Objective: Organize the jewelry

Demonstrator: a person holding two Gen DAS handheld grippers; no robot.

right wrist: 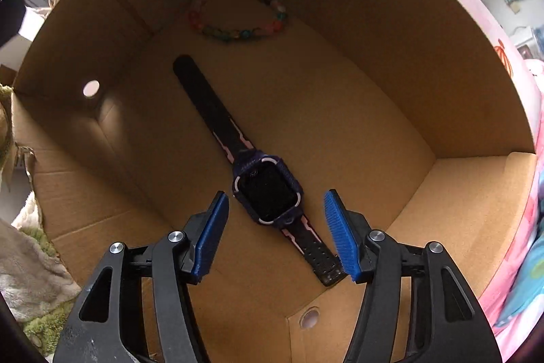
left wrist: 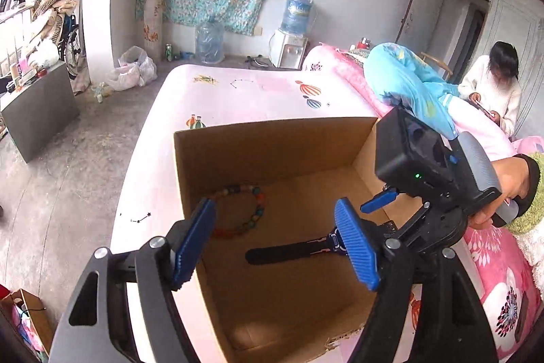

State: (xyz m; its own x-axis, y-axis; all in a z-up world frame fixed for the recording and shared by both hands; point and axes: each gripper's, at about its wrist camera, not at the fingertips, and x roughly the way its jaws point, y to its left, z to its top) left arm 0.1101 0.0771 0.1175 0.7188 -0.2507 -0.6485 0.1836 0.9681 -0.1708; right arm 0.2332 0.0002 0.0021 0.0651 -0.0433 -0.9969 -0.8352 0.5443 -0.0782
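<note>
An open cardboard box sits on a pink bed. On its floor lie a dark purple smartwatch with a black strap and a bracelet of coloured beads near the far corner. My right gripper is open inside the box, its blue pads either side of the watch face, just above it. My left gripper is open and empty above the box's near-left edge. The right gripper's body shows in the left wrist view, hiding the watch face there.
The bed has a pink printed sheet and a blue and pink quilt at the right. A person sits beyond the bed. Water bottles, a dispenser and bags stand on the floor. A grey cabinet is at left.
</note>
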